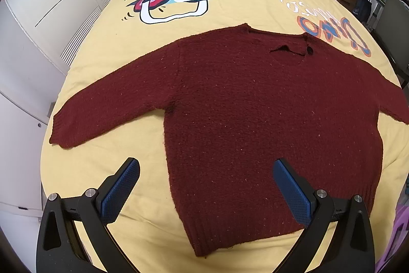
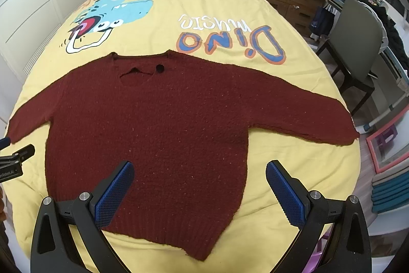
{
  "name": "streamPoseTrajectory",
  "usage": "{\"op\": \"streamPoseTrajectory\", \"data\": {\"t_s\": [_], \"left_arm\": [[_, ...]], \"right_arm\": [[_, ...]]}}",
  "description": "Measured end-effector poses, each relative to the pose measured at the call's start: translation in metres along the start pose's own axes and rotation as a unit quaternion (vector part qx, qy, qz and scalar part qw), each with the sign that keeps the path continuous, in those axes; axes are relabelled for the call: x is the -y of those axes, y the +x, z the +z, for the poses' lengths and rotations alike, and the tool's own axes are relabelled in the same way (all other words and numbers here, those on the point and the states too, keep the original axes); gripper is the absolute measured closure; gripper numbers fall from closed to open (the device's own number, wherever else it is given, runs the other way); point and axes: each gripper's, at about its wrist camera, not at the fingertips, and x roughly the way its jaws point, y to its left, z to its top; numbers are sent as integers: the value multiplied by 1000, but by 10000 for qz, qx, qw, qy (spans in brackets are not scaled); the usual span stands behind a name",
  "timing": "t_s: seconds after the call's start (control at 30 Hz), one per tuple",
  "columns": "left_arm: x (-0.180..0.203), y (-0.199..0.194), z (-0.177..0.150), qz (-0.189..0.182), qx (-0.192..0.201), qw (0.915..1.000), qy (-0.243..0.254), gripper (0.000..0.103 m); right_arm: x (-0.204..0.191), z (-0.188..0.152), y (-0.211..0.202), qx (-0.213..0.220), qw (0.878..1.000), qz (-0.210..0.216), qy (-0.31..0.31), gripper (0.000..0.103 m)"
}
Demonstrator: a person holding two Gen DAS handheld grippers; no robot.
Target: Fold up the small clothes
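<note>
Yellow dinosaur bedspread (image 1: 230, 12) carries a maroon sweater (image 2: 153, 124) spread flat near its foot, sleeves out left and right, nothing folded yet, as left claw (image 1: 205, 178) and right claw (image 2: 199, 183) hover released, gripping nothing.

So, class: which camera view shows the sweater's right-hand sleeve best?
The right wrist view: the sweater's right-hand sleeve shows whole, out to its cuff on the bedspread. The left wrist view cuts that sleeve off at the frame edge.
</note>
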Motion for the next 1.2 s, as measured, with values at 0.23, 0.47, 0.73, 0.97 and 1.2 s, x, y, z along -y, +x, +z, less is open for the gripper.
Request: {"op": "streamPoseTrajectory", "data": {"t_s": [0.23, 0.47, 0.73, 0.97, 1.2], "left_arm": [[2, 1, 4, -33, -1, 10000, -2, 1], [3, 11, 15, -97, -63, 9999, 26, 1], [1, 31, 44, -4, -39, 10000, -7, 1], [-9, 59, 72, -24, -179, 9993, -320, 1], [-15, 85, 80, 114, -360, 9986, -366, 1]], "right_arm": [[4, 2, 10, 5, 10000, -28, 9, 0], [50, 13, 32, 181, 9994, -156, 252, 0], [180, 26, 87, -9, 9882, -250, 1508, 0], [314, 13, 148, -351, 9542, -712, 2884, 0], [389, -9, 191, -634, 9218, -822, 3735, 0]]}}
